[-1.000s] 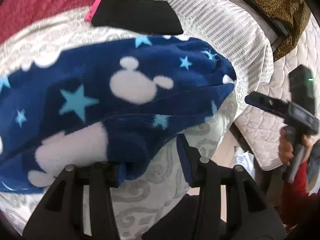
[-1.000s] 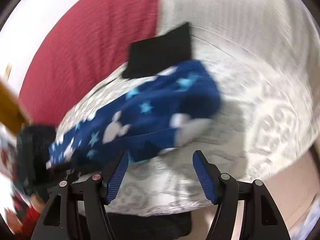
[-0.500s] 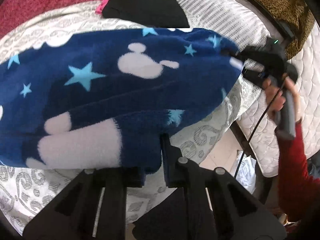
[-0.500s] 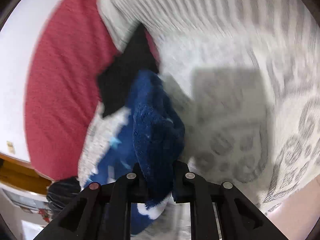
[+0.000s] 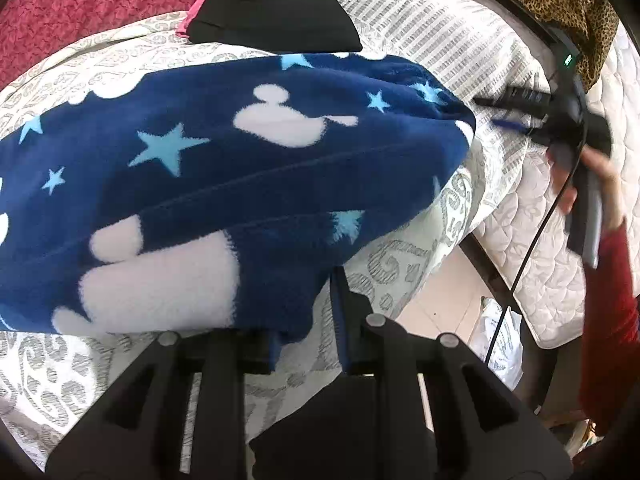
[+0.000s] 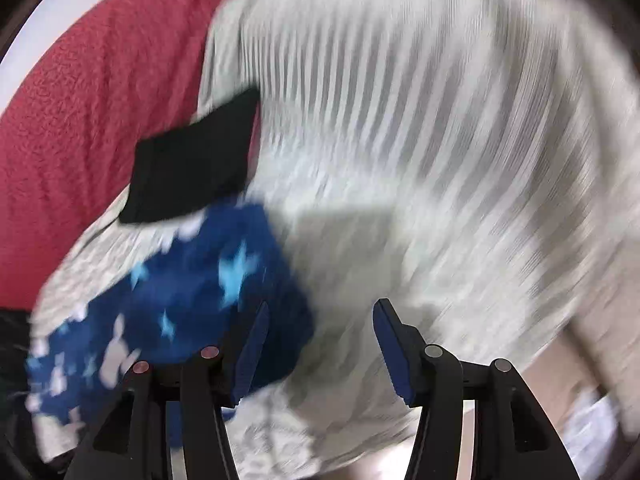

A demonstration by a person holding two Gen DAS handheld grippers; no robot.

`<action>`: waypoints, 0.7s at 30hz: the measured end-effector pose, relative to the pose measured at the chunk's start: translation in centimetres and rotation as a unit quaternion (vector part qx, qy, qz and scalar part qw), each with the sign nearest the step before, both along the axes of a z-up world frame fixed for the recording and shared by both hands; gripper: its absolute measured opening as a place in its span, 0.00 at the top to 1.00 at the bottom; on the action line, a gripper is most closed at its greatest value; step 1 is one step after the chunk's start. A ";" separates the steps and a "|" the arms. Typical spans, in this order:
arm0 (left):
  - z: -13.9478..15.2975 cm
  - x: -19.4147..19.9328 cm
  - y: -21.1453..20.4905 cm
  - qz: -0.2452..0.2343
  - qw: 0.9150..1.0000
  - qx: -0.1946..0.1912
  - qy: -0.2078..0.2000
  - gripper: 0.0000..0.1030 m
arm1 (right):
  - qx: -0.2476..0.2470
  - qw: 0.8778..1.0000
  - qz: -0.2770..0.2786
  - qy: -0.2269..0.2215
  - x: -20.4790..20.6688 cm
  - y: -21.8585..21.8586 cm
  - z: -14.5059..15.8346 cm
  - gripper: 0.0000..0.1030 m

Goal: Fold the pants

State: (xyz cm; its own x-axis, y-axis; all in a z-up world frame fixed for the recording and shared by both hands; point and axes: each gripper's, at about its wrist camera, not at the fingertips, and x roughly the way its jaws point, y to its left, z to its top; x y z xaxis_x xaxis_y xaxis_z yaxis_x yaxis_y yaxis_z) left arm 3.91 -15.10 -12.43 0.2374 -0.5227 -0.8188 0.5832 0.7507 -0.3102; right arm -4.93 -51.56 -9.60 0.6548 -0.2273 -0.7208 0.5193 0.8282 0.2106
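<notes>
Fleece, navy with pale stars and mouse-head shapes: the pants lie in a thick doubled bundle across the patterned bedspread of the bed, just in front of a folded black garment that sits near the red blanket.

We have the left gripper at the near hem. Its fingers have just been opening a little and stand narrow, with a lip of fleece hanging down into the gap; only the right finger pad shows, apart from the cloth, so we read this as a let-go rather than a pinch. The right gripper has just been opening too; its fingers stand wide with nothing between them, beside the bundle's far end and off the cloth. That view is smeared by motion, so we cannot judge the cloth edge there finely.

We judge the step to be setting the fold down and tidying it. To do it well, we should draw both grippers straight back from the fleece so the pile does not catch and drag the top layer askew. The near corner droops off line, so we would square it with the lower layer before any further fold. Fleece is springy and the bed soft: a flat press along the crease should help it stay.
</notes>
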 end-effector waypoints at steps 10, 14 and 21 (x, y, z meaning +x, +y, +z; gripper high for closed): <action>0.4 0.1 0.9 0.006 1.000 -0.015 0.022 0.77 | -0.129 0.980 0.122 0.094 12.5 3.6 0.5 0.43; 0.2 0.1 0.5 -0.008 1.000 -0.014 0.019 0.75 | -0.035 0.986 0.111 0.120 14.4 0.0 -2.0 0.28; -0.1 -0.7 0.2 -0.038 0.999 -0.003 -0.011 0.75 | 0.036 0.995 0.056 0.080 14.9 -2.9 -2.9 0.84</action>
